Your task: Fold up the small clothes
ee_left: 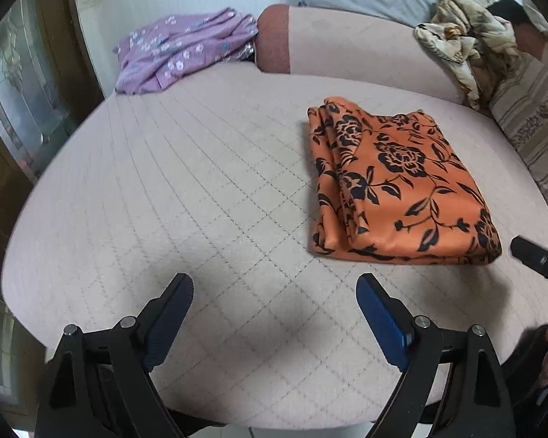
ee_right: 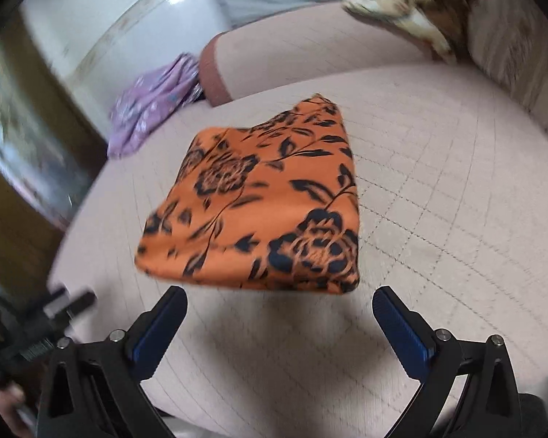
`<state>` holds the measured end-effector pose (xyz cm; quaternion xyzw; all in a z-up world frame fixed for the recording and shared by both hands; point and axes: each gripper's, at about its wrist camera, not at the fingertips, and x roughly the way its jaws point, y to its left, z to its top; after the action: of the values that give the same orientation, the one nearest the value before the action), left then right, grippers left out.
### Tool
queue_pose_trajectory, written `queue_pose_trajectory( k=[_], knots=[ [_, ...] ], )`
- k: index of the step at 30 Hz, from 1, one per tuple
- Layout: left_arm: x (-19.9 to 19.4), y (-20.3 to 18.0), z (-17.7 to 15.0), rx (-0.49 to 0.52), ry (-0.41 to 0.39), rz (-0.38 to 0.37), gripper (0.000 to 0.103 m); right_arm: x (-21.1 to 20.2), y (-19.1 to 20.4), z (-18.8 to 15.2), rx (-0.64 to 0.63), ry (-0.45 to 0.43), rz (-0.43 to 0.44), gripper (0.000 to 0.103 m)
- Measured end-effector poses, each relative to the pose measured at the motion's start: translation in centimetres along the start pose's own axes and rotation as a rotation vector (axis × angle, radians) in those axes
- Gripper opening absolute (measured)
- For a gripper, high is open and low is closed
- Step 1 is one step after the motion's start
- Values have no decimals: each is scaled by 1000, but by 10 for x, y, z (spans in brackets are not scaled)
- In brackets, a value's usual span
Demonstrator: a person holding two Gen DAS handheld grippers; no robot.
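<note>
My left tongs [ee_left: 274, 314] are wide and hold nothing. My right tongs [ee_right: 279, 323] are wide and empty too, just in front of the orange flower cloth [ee_right: 259, 211]. I think I let go because that cloth looks folded: it lies flat in a neat stack on the quilted pink bed [ee_left: 186, 189], a bit to the right. I count one folded cloth. One purple cloth [ee_left: 182, 51] and one cream cloth [ee_left: 464, 47] sit bunched at the back, likely waiting.

Right wrist view motion-blurred; cream floral cloth [ee_right: 402, 3] smeared.
</note>
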<state>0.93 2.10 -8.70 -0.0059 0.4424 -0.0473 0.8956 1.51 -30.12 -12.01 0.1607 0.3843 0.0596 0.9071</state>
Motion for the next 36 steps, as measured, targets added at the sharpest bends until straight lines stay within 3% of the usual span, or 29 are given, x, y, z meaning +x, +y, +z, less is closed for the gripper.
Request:
queue_pose_trajectory(
  k=[7, 11, 12, 16, 18, 19, 22, 23, 26, 28, 30, 31, 33, 34, 36],
  knots=[
    [26, -22, 50, -30, -42, -133, 91, 31, -72, 44, 249, 36, 150, 103],
    [50, -27, 68, -77, -44, -182, 91, 60, -79, 61, 281, 107, 219, 103],
    [56, -27, 69, -75, -35, -180, 91, 64, -77, 62, 279, 117, 223, 103],
    [108, -24, 57, -90, 127, -156, 92, 87, -67, 60, 267, 178, 235, 102],
    [111, -16, 50, -136, 114, -197, 93, 94, -64, 56, 256, 191, 233, 102],
    [111, -16, 50, -133, 112, -203, 93, 96, -61, 56, 238, 192, 210, 99],
    [102, -18, 55, -106, 113, -200, 84, 99, -51, 63, 207, 218, 191, 63],
    [95, -18, 58, -101, 95, -202, 79, 95, -44, 67, 177, 208, 166, 59],
    [73, -23, 64, -85, 19, -223, 79, 79, -27, 72, 103, 163, 132, 52],
    [77, -29, 62, -59, 25, -191, 79, 77, -28, 70, 105, 154, 114, 51],
    [106, -35, 52, -23, 147, -156, 81, 90, -38, 59, 126, 192, 77, 51],
    [111, -31, 47, -46, 139, -176, 83, 101, -46, 52, 150, 231, 74, 53],
    [106, -28, 47, -45, 124, -178, 83, 95, -49, 52, 179, 213, 102, 64],
    [105, -28, 48, -45, 130, -178, 83, 87, -47, 55, 179, 200, 88, 74],
    [106, -27, 49, -41, 129, -184, 83, 72, -46, 62, 166, 152, 87, 76]
  ],
)
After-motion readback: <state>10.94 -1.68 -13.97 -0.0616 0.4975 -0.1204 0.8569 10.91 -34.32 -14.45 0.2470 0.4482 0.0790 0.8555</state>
